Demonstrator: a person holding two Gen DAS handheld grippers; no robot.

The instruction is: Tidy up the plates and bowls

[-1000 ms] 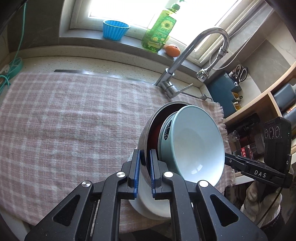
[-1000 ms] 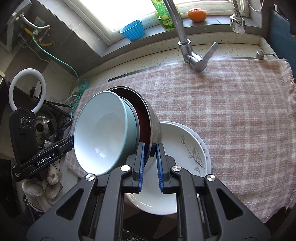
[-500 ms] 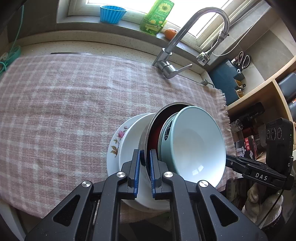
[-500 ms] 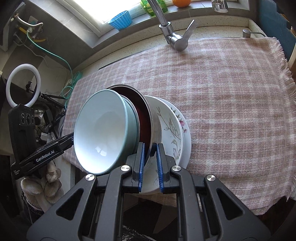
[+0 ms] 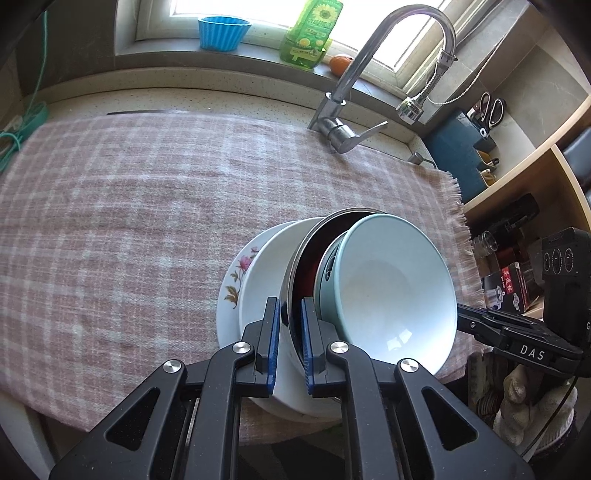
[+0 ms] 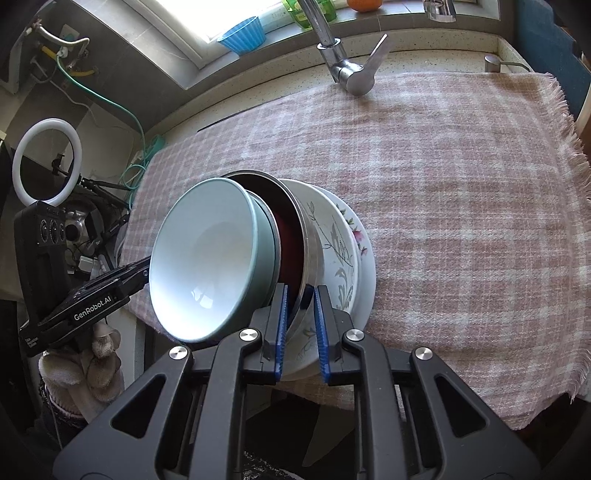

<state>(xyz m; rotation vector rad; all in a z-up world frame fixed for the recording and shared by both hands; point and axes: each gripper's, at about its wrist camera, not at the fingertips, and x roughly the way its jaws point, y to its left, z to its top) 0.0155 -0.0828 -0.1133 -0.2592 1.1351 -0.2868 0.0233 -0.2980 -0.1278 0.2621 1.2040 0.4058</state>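
My left gripper (image 5: 287, 345) and right gripper (image 6: 300, 326) each straddle the rim of the steel bowl (image 5: 295, 266), jaws opening, pads now slightly off the rim. Pale green bowl (image 5: 391, 291) nested inside it with a dark red one between. Stack sits on the white plates (image 6: 343, 258), floral plate lowest, on the pink plaid cloth (image 5: 129, 221) over the tabletop, near its front edge.

We see stacked plates (image 5: 255, 291) on the cloth (image 5: 129, 221), near its front edge. On them sits a metal bowl (image 6: 310, 251) w/ a smaller bowl (image 5: 391, 288) nested in it. Left gripper (image 5: 287, 332) & right gripper (image 6: 300, 317) straddle opposite sides of the metal bowl's rim. Faucet (image 5: 343, 107) stands behind the cloth; cup (image 5: 223, 33), bottle (image 5: 310, 37) on the sill behind it.
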